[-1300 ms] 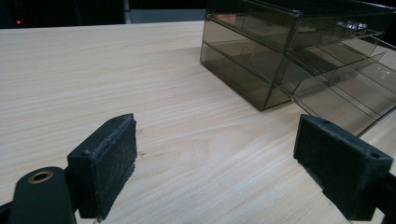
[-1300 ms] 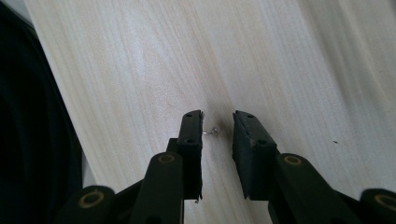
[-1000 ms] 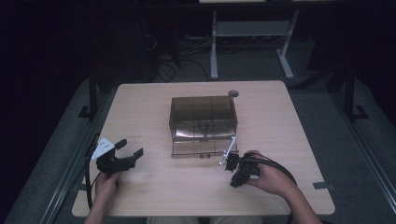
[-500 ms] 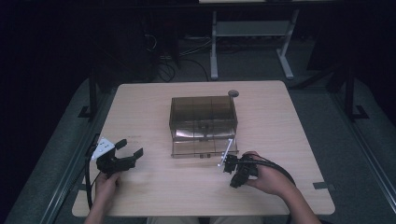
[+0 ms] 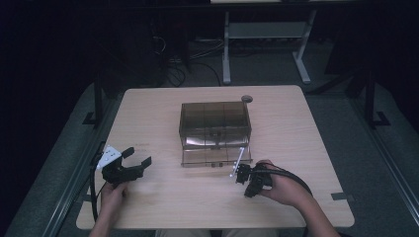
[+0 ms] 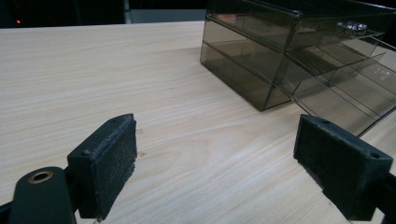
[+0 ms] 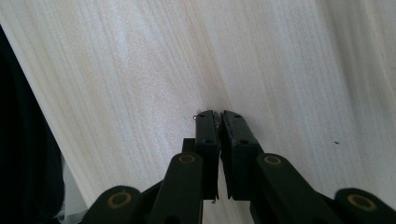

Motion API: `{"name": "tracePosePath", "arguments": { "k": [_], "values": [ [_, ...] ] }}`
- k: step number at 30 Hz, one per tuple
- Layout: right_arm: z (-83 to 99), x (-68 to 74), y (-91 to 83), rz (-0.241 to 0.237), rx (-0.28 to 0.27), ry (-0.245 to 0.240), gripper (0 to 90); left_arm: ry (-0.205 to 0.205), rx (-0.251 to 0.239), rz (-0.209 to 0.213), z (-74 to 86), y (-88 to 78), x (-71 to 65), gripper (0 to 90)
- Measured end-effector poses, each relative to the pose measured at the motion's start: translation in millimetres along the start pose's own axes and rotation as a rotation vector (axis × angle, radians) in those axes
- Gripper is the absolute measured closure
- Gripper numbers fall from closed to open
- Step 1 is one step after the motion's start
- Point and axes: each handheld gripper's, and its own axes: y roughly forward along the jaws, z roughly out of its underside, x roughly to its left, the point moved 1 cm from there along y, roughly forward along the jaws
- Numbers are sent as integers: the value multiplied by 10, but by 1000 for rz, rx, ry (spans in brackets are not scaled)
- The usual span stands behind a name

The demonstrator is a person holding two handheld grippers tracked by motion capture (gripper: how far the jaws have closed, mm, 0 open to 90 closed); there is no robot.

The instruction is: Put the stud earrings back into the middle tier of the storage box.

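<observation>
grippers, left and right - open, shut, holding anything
Left gripper: open, nothing between the jaws.
Right gripper: jaws have just been closing, now shut on a thin silver rod.

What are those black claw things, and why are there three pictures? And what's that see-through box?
A person sits at a wooden table holding a black pincher tool in each hand. One picture looks down from above. The other two come from little cameras riding on the tools. On the table stands a smoky see-through drawer box with its bottom drawer pulled out. The left gripper is open and holds nothing. The right gripper has just been closing its jaws, and they seem to pinch a thin pale stick.
</observation>
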Motion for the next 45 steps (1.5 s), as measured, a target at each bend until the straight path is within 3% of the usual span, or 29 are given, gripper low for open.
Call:
{"name": "tracePosePath", "arguments": {
  "k": [13, 23, 45],
  "values": [
    [12, -6, 1, -17, -12, -2, 853, 4, 5, 0, 0, -4, 5, 128],
    [32, -20, -76, -24, -54, 6, 853, 6, 6, 0, 0, -5, 5, 128],
    [-42, -251, -604, -8, -192, 37, 853, 0, 1, 1, 0, -1, 0, 128]
  ]
}}
